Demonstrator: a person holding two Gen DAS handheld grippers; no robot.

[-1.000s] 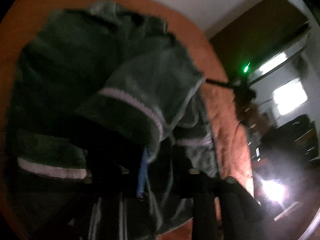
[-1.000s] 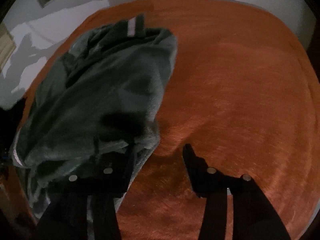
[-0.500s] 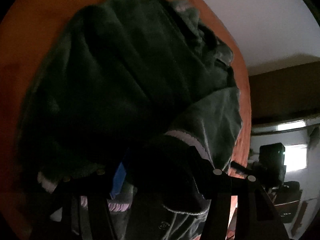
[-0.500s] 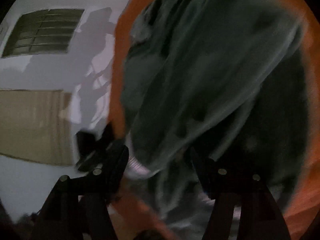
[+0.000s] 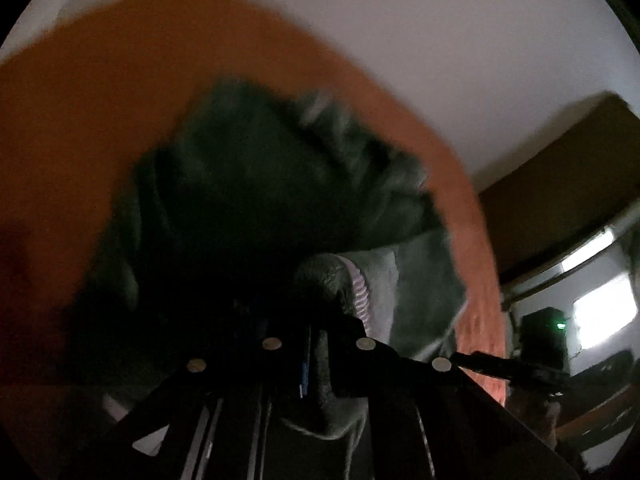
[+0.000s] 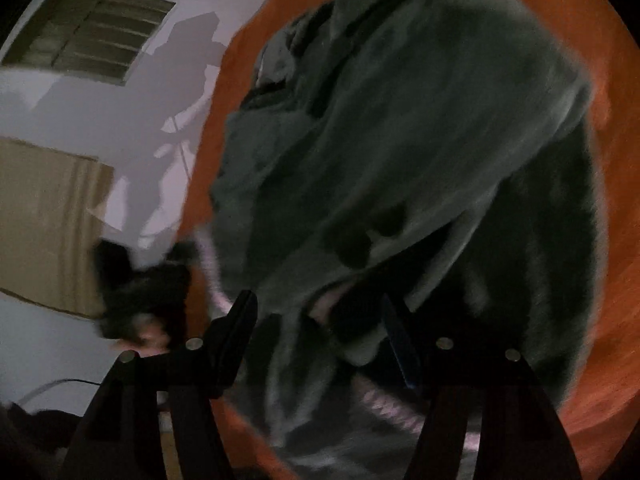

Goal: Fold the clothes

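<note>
A dark green fleece garment (image 5: 260, 184) with pale striped cuffs lies bunched on an orange bed cover (image 5: 100, 80). In the left wrist view my left gripper (image 5: 320, 332) is shut on a fold of it, just below a pale cuff (image 5: 360, 292). The same garment (image 6: 420, 140) fills the right wrist view. There my right gripper (image 6: 320, 320) stands open low over its near edge, with loose cloth between the fingers and no pad clearly pressing on it. The picture is dark and blurred.
The orange cover (image 6: 616, 300) shows bare on the right. A white wall with a slatted vent (image 6: 92, 36) and a tan panel (image 6: 44, 208) lie left. A black device with a green light (image 5: 548, 332) stands beside a bright window (image 5: 600, 316).
My left gripper's jaws have shut on the fold near the cuff, and it has swung so more orange cover shows. My right gripper went from bare cover onto the garment.
</note>
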